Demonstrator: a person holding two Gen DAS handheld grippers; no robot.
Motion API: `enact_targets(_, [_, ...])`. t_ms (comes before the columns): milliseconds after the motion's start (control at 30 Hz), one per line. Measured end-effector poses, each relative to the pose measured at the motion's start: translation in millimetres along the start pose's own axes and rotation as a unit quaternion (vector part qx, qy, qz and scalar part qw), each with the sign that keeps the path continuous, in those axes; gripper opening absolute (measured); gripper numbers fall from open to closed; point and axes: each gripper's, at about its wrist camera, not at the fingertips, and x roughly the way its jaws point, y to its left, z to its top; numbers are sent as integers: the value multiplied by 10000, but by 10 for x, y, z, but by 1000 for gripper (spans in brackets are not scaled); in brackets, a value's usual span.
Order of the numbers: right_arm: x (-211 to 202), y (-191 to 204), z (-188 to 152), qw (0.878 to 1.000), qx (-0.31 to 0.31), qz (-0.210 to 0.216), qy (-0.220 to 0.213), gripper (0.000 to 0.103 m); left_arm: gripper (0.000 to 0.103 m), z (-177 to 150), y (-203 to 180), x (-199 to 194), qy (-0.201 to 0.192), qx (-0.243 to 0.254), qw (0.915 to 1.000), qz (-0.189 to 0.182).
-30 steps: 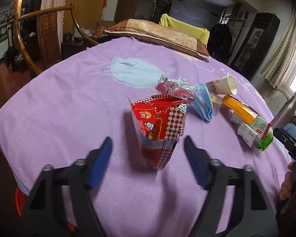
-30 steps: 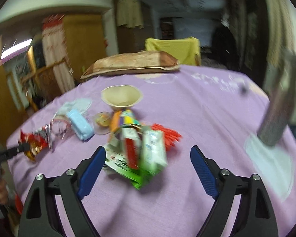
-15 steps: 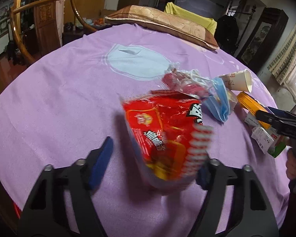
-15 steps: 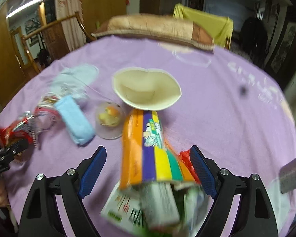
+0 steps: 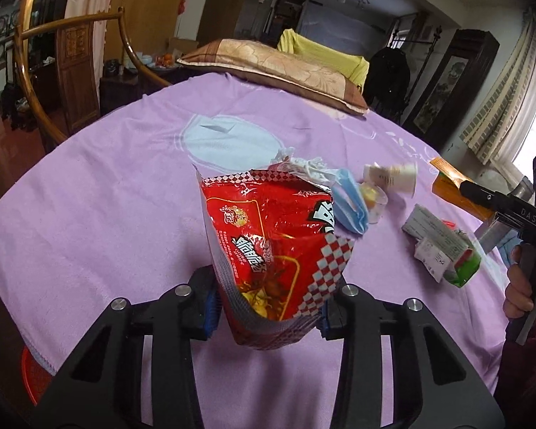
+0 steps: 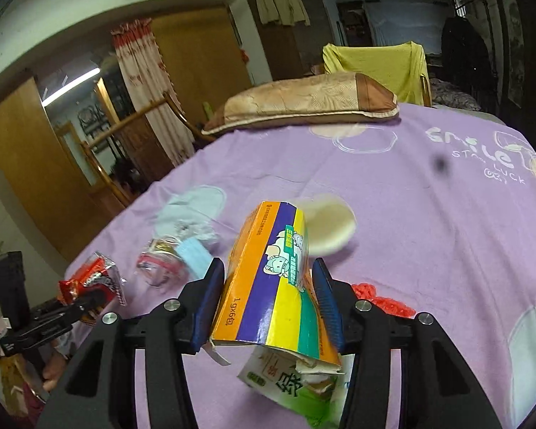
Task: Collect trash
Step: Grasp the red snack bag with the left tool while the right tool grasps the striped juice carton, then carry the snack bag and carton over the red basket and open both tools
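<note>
A red snack bag (image 5: 275,243) with a checkered edge stands upright between the blue pads of my left gripper (image 5: 268,311), which is shut on its lower part. In the right wrist view the same bag (image 6: 89,279) shows small at the far left. My right gripper (image 6: 268,298) has a long orange, purple and yellow box (image 6: 268,279) between its pads; the jaws are closing and both pads touch the box, which tilts up off the cloth. From the left wrist view the box (image 5: 446,186) hangs at the right edge.
On the purple cloth (image 5: 107,196) lie a blurred paper cup (image 6: 330,225), a blue face mask (image 5: 350,203), a small clear cup (image 5: 373,200), a green-and-white carton (image 6: 296,386), a red knitted piece (image 6: 378,298) and a clear wrapper (image 6: 157,261). A pillow (image 5: 278,68) lies at the far edge.
My left gripper closed on the red bag, which now stands higher in view. My right gripper moved forward over the cartons and closed around the orange box, tipping it up. The paper cup shifted.
</note>
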Motion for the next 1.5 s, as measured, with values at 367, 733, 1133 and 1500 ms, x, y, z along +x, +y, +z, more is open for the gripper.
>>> enact_targets(367, [-63,224,-380,9981,-221,553,145,51,40,-204,74,-103,120,-36,9992,383])
enact_targets(733, [-56,526,-527,9945,-552,838,291,51,40,-319,731,-844,-169,-833,9896,1159])
enact_targets(1133, [228,1187,-513,9863,-817,1286,630,51,77,-772,1708,-1337,100,-1839,9507,2494])
enact_targets(1500, [463,2281,-562,9610,-1559,2027,1052,51,92,-807,2025,-1641,-359,-2080,9300,3008])
